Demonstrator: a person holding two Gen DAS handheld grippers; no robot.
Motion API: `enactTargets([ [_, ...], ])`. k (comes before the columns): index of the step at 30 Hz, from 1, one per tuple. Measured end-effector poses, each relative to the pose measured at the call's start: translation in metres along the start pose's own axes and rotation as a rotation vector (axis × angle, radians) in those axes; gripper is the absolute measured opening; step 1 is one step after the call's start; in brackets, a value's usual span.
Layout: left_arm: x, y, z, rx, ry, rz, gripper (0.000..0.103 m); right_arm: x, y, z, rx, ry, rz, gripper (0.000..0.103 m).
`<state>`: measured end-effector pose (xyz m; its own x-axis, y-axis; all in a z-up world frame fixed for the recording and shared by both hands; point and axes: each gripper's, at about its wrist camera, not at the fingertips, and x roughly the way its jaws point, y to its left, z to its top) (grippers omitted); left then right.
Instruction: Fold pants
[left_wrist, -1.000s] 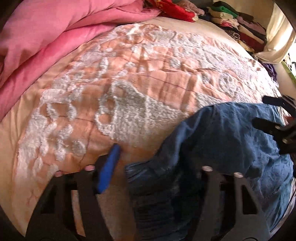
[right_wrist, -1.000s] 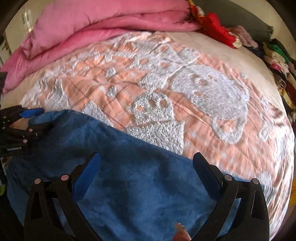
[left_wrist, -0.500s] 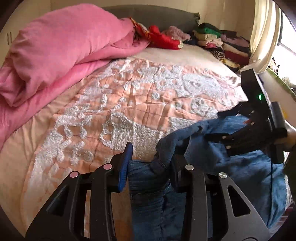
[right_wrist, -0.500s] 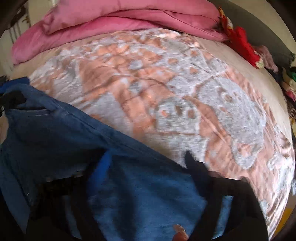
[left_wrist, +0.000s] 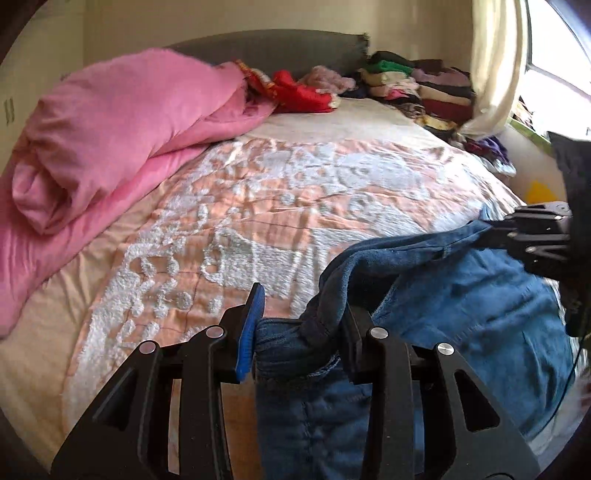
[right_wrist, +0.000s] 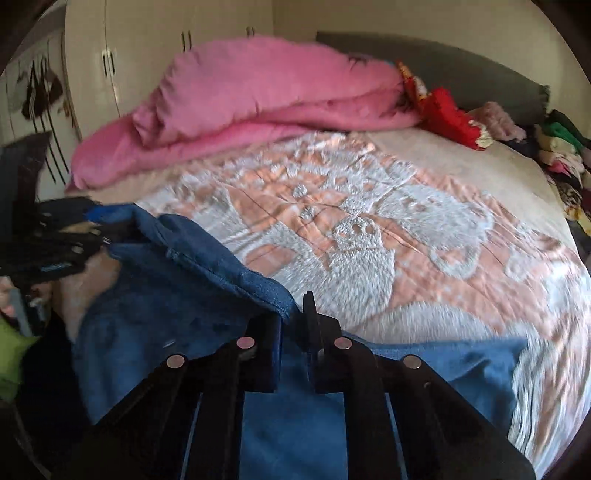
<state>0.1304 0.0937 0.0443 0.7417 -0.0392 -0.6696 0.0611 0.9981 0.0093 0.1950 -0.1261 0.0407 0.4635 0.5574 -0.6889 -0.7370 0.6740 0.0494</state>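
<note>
Blue denim pants (left_wrist: 480, 295) hang at the near edge of the bed, held up between both grippers. My left gripper (left_wrist: 301, 325) is shut on a bunched edge of the pants. My right gripper (right_wrist: 291, 321) is shut on the other end of that edge; it also shows in the left wrist view (left_wrist: 532, 240) at the far right. The left gripper shows in the right wrist view (right_wrist: 70, 240) at the far left. The pants (right_wrist: 184, 288) sag between them, with cloth trailing onto the bedspread (right_wrist: 369, 229).
The bed has a peach and white bedspread (left_wrist: 277, 206). A rolled pink duvet (left_wrist: 122, 140) lies along the left. Red cloth (left_wrist: 299, 92) and stacks of folded clothes (left_wrist: 417, 85) sit at the headboard end. A curtain (left_wrist: 495, 66) hangs at the right.
Both grippers closed on the pants and lifted them off the bed. The views rose and tilted up, so more of the room shows.
</note>
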Motion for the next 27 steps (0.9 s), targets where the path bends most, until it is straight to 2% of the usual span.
enactTargets([
  [6,-0.027,-0.012,-0.020,0.069,-0.011,-0.005,0.029,-0.057,0.038,-0.038,0.036,-0.058,0.017,0.010],
  [10,-0.040,-0.014,-0.038,0.086,0.004,-0.014,0.030,-0.075,0.073,-0.068,0.040,-0.042,0.043,0.010],
  [17,-0.052,-0.004,-0.076,0.060,0.065,-0.038,0.031,-0.066,0.133,-0.117,0.012,0.061,0.098,0.010],
  [19,-0.054,-0.003,-0.083,0.060,0.075,-0.035,0.032,-0.059,0.144,-0.124,-0.004,0.079,0.089,0.010],
  [23,-0.046,0.003,-0.101,0.058,0.154,0.016,0.034,-0.039,0.155,-0.135,0.007,0.130,0.096,0.010],
  [27,-0.062,0.012,-0.119,0.032,0.165,0.001,0.036,-0.041,0.165,-0.136,-0.038,0.137,0.102,0.010],
])
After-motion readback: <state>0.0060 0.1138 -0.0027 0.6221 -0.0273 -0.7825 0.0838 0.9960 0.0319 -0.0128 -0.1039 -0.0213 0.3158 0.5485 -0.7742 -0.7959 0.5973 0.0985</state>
